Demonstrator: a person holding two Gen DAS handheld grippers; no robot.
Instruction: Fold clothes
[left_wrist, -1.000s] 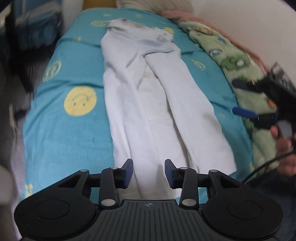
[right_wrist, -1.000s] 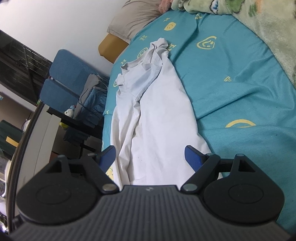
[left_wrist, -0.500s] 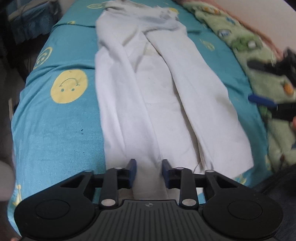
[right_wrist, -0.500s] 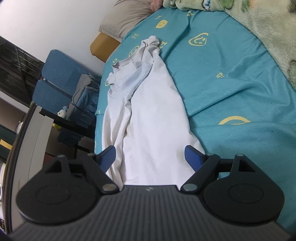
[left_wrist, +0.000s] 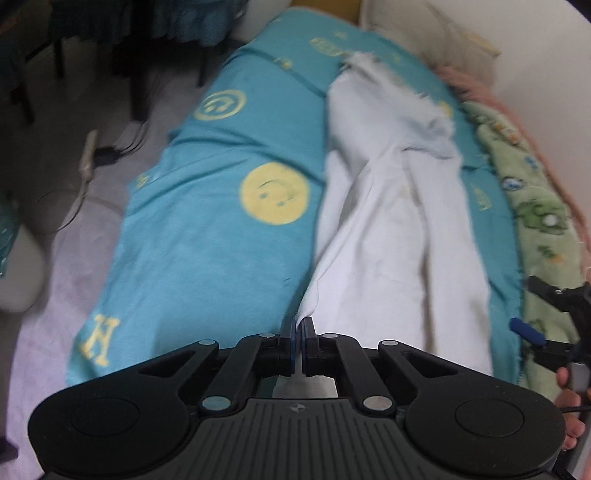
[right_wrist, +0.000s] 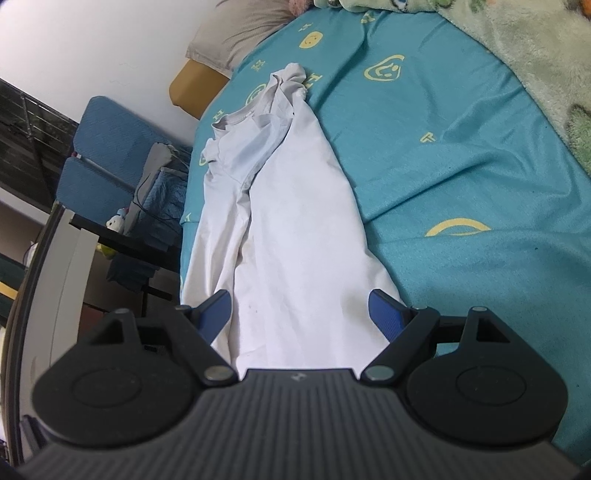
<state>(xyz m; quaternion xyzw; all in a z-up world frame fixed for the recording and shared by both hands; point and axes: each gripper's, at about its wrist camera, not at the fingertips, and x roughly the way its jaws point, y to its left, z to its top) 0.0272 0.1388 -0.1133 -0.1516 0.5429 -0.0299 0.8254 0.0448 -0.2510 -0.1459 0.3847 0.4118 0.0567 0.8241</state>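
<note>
A white shirt (left_wrist: 391, 229) lies lengthwise on the bed, its sides folded in toward the middle and its collar at the far end. My left gripper (left_wrist: 300, 325) is shut on the shirt's near bottom hem, and the cloth rises from the bed into the pinch. In the right wrist view the same white shirt (right_wrist: 291, 229) stretches away from my right gripper (right_wrist: 299, 308), which stands open above the near hem with nothing pressed between its blue pads. That right gripper (left_wrist: 543, 328) also shows at the right edge of the left wrist view, held by a hand.
The bed has a teal sheet (left_wrist: 207, 229) with yellow smiley prints. A green patterned blanket (left_wrist: 535, 206) runs along the wall side. A beige pillow (right_wrist: 240, 33) lies at the head. A blue chair (right_wrist: 107, 155) and a dark desk (right_wrist: 122, 243) stand beside the bed; cables lie on the floor (left_wrist: 74, 192).
My left gripper closed on the shirt's bottom hem and swung toward the bed's left edge, pulling the cloth up with it. The right gripper stayed open and still.
</note>
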